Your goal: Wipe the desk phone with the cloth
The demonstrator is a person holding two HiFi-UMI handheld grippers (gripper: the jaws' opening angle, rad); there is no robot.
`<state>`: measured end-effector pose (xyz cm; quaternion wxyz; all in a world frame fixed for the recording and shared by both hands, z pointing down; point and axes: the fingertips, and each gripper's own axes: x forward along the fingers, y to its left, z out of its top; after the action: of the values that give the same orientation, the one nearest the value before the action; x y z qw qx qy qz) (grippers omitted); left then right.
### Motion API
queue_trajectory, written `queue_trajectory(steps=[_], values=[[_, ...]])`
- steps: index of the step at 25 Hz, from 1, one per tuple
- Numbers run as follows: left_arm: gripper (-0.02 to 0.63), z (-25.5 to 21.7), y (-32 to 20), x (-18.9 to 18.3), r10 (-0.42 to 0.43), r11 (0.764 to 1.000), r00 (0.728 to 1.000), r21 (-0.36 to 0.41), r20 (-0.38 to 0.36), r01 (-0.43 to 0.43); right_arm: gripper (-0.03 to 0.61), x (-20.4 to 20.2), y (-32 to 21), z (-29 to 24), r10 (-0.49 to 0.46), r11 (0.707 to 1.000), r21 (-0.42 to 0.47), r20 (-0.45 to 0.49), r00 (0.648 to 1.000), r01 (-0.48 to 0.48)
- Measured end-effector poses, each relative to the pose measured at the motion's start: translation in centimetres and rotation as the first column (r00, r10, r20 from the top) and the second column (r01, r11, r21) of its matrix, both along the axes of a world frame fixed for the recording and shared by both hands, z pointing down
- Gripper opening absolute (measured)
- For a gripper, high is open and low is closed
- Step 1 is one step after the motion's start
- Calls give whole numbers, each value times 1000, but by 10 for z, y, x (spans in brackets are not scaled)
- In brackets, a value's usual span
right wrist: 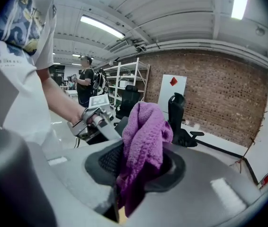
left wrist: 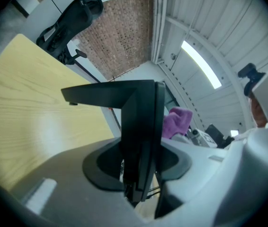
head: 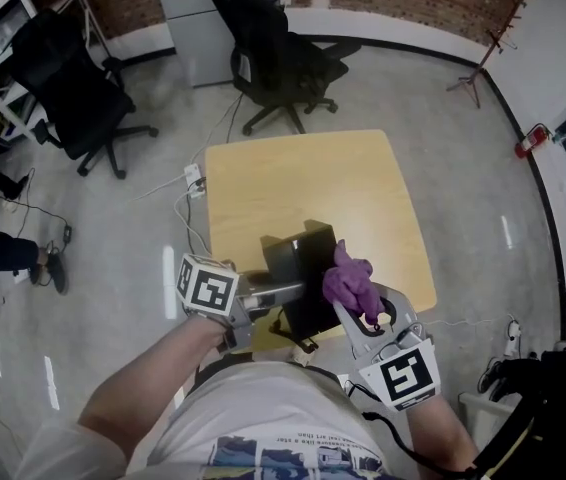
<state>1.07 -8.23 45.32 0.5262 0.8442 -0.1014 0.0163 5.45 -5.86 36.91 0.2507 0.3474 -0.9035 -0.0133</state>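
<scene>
The black desk phone [head: 301,260] stands tilted at the near edge of the yellow table [head: 303,183]. My left gripper [head: 298,290] is shut on the phone's near left side. In the left gripper view the phone's thin black body [left wrist: 141,126] fills the gap between the jaws [left wrist: 141,167]. My right gripper [head: 360,306] is shut on a purple cloth [head: 349,278], which hangs bunched just right of the phone. In the right gripper view the cloth [right wrist: 143,134] rises out of the gripper [right wrist: 136,176], and the left gripper [right wrist: 95,118] shows behind it.
Two black office chairs [head: 273,53] [head: 68,88] stand on the grey floor beyond and left of the table. Cables [head: 191,203] trail off the table's left side. A person [right wrist: 85,85] stands by white shelves [right wrist: 124,79] in the background.
</scene>
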Motion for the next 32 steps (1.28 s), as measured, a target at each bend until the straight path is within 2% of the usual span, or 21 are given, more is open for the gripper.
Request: queue_trajectory(steps=[5,10,16,26,29,32], values=[[178,1,13,0,26,1000,1000,1,4,-26,104,-16,-33,-13,4,998,66,-13,1000,-3],[178,-4,18,-3,29,1000,1000,-7,-10,-29,104,-23,-33,-2,-14,998,59,-64,998,18],[178,-4,13,-15,15,1000,1000,-10,-18,-15,104,-12,-1,25,9,1000,-26,-68,998,-11],[178,-9,1,-24,18,1000,999,8,-30,-18,104,13,47,60,45,989,-137,-130,991,-63],[178,-10,1,-24,34,999,999,17,-27,-33,104,13,42,48,69,989,-120,-102,992,-82],[178,-10,5,-25,64,998,998,29,-15,-63,104,9,23,21,88,994,-65,-48,995,-91]])
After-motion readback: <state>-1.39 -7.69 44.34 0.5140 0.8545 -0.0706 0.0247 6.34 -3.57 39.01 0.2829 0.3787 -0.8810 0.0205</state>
